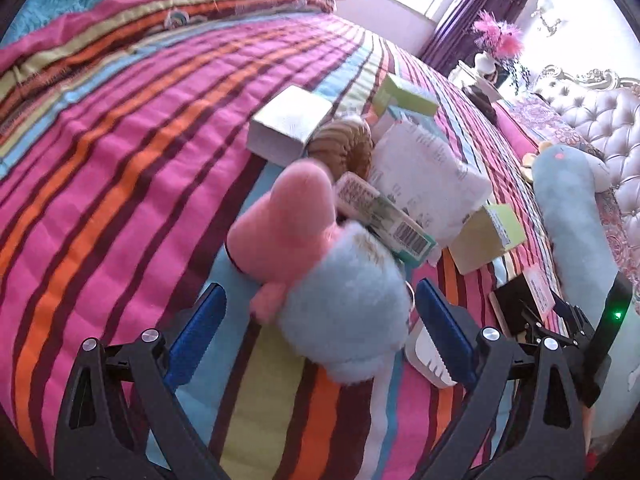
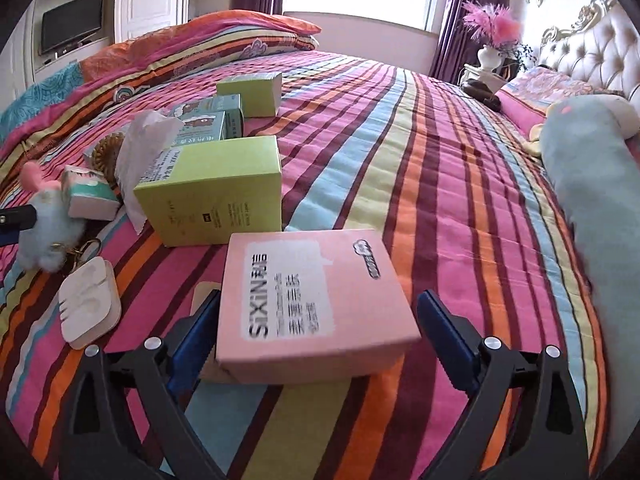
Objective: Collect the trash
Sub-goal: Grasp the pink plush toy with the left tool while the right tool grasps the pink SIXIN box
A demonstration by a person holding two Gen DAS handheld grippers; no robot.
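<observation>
My left gripper (image 1: 320,312) is open, its blue fingers on either side of a pink and blue plush keychain (image 1: 320,264) lying on the striped bed; the plush also shows in the right wrist view (image 2: 48,220). Behind it lie a teal box with a barcode (image 1: 384,216), a white tissue pack (image 1: 424,176), a white box (image 1: 288,124) and green boxes (image 1: 486,236). My right gripper (image 2: 320,328) is open around a pink box (image 2: 316,300) that rests on the bed, jaws apart from its sides. A green box (image 2: 216,192) lies behind it.
A white plastic case (image 2: 90,300) lies left of the pink box. A long blue plush pillow (image 2: 592,184) lies along the right by the tufted headboard (image 2: 596,52). A folded duvet (image 2: 192,48) lies at the far end. A vase (image 2: 490,58) stands on the nightstand.
</observation>
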